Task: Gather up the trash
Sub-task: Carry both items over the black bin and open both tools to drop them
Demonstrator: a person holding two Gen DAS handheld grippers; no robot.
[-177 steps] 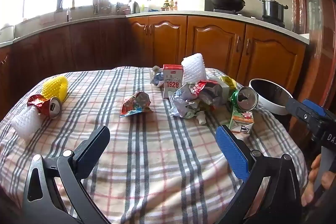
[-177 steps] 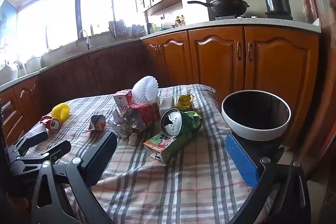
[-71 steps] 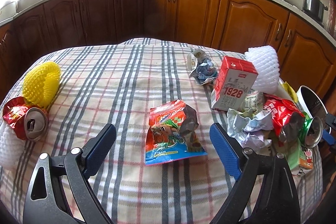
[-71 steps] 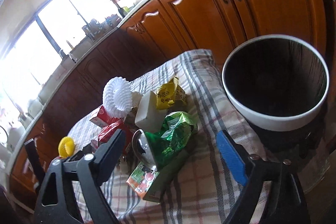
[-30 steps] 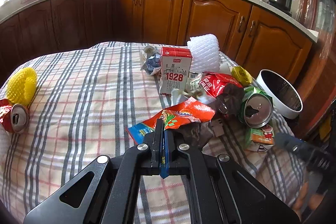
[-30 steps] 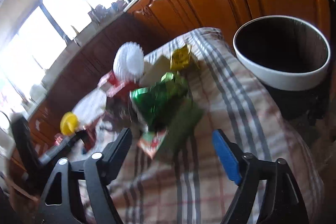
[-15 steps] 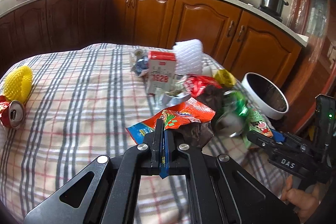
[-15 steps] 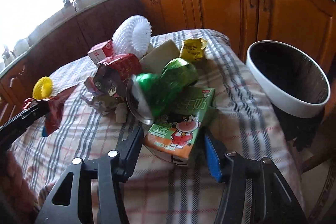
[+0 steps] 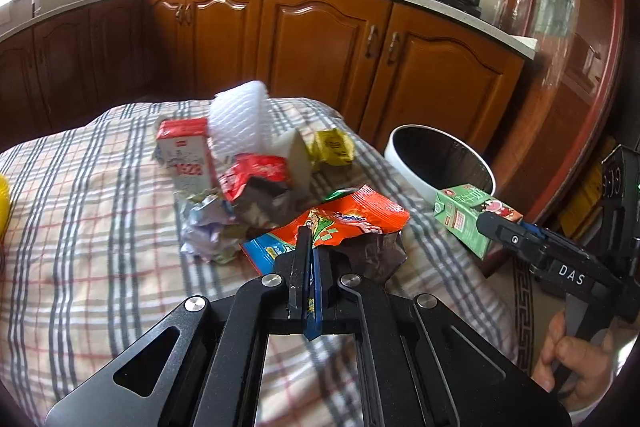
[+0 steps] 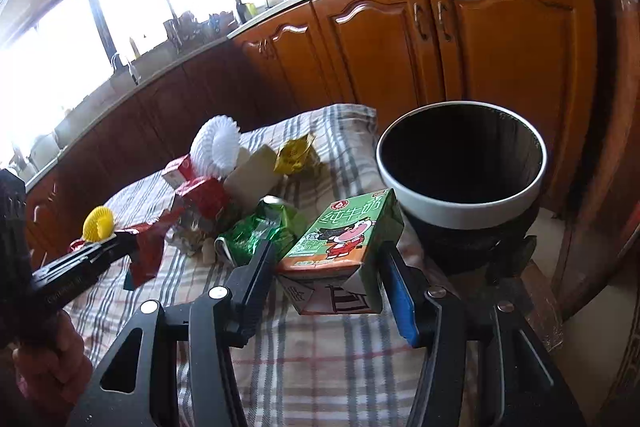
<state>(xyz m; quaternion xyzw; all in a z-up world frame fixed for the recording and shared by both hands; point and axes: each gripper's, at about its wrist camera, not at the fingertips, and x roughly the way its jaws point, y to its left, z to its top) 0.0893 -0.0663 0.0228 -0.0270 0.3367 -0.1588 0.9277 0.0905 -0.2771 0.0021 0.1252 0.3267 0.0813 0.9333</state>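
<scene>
My left gripper is shut on an orange and blue snack wrapper, which hangs just above the checked tablecloth. My right gripper is shut on a green drink carton, pads pressing on both its sides, and holds it clear of the table. The carton hangs beside the rim of a white-rimmed dark bin that stands past the table's right end. In the right wrist view the left gripper shows at far left with the wrapper dangling from it.
Other trash lies heaped on the table: a crushed green can, a red-and-white carton, a white foam net, a yellow packet, crumpled paper and a yellow foam net. Wooden cabinets stand behind.
The right jaws closed on the green carton and lifted it off the table toward the bin. The left gripper, holding the wrapper, rose and swung right.
</scene>
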